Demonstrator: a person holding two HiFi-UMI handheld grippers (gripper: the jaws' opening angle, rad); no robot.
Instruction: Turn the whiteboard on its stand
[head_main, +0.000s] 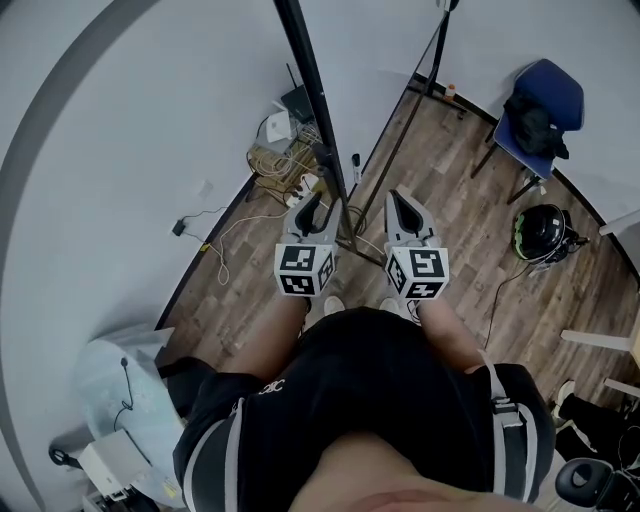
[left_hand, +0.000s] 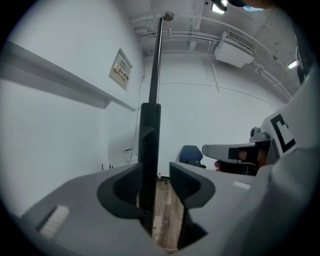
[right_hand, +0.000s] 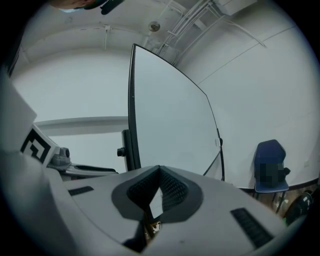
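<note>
1. Left gripper (left_hand: 154, 172): jaws released and standing apart around the black stand upright (left_hand: 149, 140). The post lies close to the left jaw, clear of the right.
2. Right gripper (right_hand: 160, 169): jaws clenched tip to tip, empty, parked beside the left.
3. Whiteboard (right_hand: 170, 115): vertical just beyond, its framed edge at the upright.
4. I judge that straddling the post gives me leverage to swing the board.

Even bright indoor light, strong fisheye bending, dark corners
</note>
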